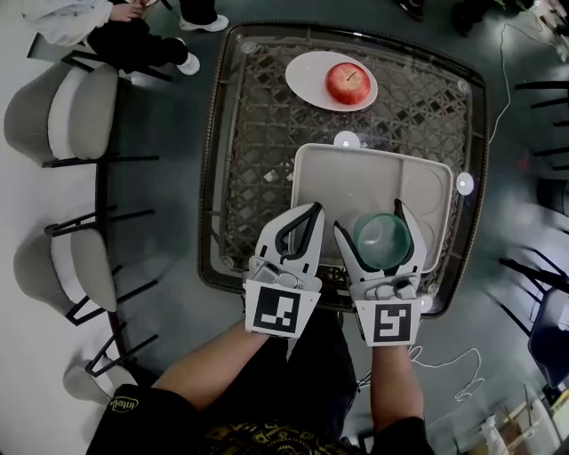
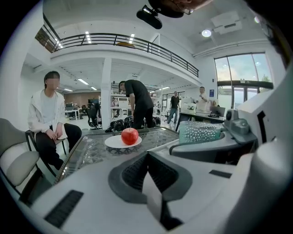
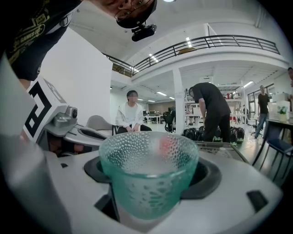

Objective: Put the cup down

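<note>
A green dimpled glass cup (image 1: 382, 240) hangs upright over the near right part of a grey tray (image 1: 329, 169), with my right gripper (image 1: 369, 219) shut on it. In the right gripper view the cup (image 3: 149, 176) fills the space between the jaws, one finger on each side. The left gripper view shows the cup (image 2: 199, 132) at the right. My left gripper (image 1: 311, 213) is shut and holds nothing, hovering at the tray's near left corner, beside the right one.
The tray lies on a glass-topped wicker table (image 1: 258, 133). A white plate (image 1: 307, 75) with a red apple (image 1: 348, 83) sits at the far side. Two chairs (image 1: 80, 111) stand on the left, and a seated person (image 1: 116, 27) is at the top left. Cables trail on the floor at the right.
</note>
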Tool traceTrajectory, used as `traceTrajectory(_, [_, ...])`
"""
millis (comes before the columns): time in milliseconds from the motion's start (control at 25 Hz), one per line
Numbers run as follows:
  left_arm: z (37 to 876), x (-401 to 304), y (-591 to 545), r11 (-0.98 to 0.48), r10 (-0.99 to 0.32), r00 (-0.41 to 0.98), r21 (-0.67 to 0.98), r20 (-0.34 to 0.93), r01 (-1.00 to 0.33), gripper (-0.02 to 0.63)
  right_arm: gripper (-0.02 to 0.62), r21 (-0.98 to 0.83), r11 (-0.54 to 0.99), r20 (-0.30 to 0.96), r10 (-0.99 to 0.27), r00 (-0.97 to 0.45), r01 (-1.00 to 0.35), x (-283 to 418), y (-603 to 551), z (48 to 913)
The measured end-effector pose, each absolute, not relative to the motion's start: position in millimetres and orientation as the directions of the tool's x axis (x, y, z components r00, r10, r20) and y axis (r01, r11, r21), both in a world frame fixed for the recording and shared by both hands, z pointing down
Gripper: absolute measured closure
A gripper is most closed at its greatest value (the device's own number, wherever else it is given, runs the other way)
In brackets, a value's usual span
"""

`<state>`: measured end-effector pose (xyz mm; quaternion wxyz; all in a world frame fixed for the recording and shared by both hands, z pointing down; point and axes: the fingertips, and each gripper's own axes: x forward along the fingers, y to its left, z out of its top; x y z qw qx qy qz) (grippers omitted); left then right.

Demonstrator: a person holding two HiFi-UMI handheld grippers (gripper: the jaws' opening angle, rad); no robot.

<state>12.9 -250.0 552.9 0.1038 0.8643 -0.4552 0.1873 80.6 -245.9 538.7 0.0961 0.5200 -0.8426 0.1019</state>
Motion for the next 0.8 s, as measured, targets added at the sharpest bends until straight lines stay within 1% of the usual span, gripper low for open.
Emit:
traceTrajectory(320, [564,15,-256,-0.552,-0.755,0.502,0.004,0.421,-0.834,0.604,0.201,-0.056,0.427,0.284,-0.860,-0.425,-0.902,84,-252,558])
traceTrajectory(800, [561,15,-259,-0.564,-0.752,0.517,0.006,0.409,-0.826,0.604,0.201,-0.055,0.381,0.294,-0.877,-0.380,-0.923,87,-252,570])
